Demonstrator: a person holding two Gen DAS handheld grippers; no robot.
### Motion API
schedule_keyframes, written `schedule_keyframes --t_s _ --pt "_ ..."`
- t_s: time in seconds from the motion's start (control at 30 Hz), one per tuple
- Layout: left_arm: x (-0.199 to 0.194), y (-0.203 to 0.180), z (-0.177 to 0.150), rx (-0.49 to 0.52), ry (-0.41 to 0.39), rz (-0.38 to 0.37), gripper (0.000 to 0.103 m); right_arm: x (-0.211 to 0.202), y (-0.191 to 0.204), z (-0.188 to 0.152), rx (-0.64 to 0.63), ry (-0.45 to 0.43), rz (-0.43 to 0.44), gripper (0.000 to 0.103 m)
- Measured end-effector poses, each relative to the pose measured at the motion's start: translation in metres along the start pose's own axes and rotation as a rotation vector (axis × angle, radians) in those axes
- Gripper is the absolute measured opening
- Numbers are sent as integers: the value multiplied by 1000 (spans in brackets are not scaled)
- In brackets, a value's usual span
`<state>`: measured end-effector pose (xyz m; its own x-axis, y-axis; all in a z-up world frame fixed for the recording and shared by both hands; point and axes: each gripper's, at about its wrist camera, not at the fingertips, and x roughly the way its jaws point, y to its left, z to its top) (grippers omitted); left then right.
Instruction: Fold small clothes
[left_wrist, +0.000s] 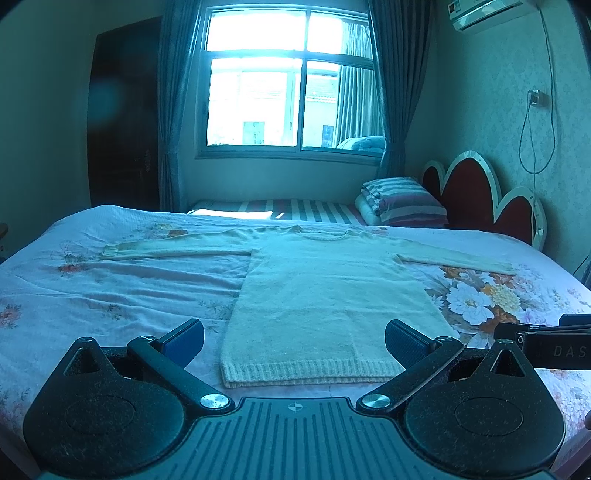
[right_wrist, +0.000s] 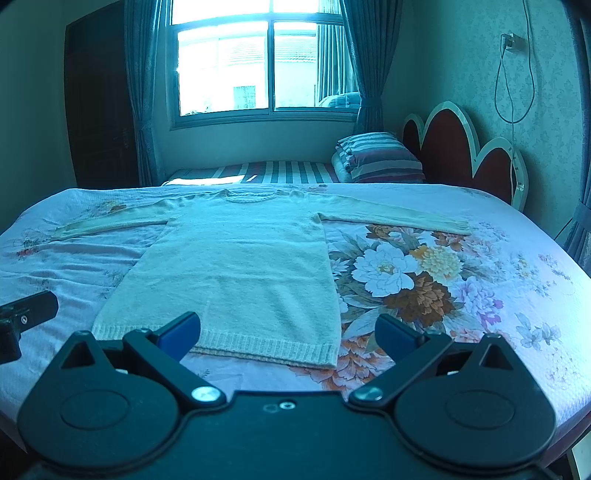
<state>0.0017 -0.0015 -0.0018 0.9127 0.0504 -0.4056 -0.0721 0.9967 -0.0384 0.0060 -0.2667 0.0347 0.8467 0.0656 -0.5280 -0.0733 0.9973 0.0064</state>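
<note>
A cream knitted sweater (left_wrist: 317, 295) (right_wrist: 236, 266) lies flat on the bed, hem toward me, collar at the far side, both sleeves spread straight out. My left gripper (left_wrist: 294, 341) hovers open above the hem, fingers spanning most of its width, nothing between them. My right gripper (right_wrist: 288, 334) is open too, over the hem's right corner, holding nothing. Part of the right tool (left_wrist: 546, 343) shows at the right edge of the left wrist view, and part of the left tool (right_wrist: 26, 314) at the left edge of the right wrist view.
The bed carries a floral sheet (right_wrist: 424, 280). Striped folded bedding (left_wrist: 402, 201) and a striped mattress lie beyond, by a red scalloped headboard (left_wrist: 476, 195). A window (left_wrist: 291, 81) with curtains is at the back, a dark wardrobe (left_wrist: 122, 118) at the left, a hanging cable (right_wrist: 513, 85) on the right wall.
</note>
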Motion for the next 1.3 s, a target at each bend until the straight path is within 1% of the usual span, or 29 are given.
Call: schedule_keyframes --t_s 1.3 --pt "3 0 4 -4 -3 6 103 0 4 6 -14 -2 1 101"
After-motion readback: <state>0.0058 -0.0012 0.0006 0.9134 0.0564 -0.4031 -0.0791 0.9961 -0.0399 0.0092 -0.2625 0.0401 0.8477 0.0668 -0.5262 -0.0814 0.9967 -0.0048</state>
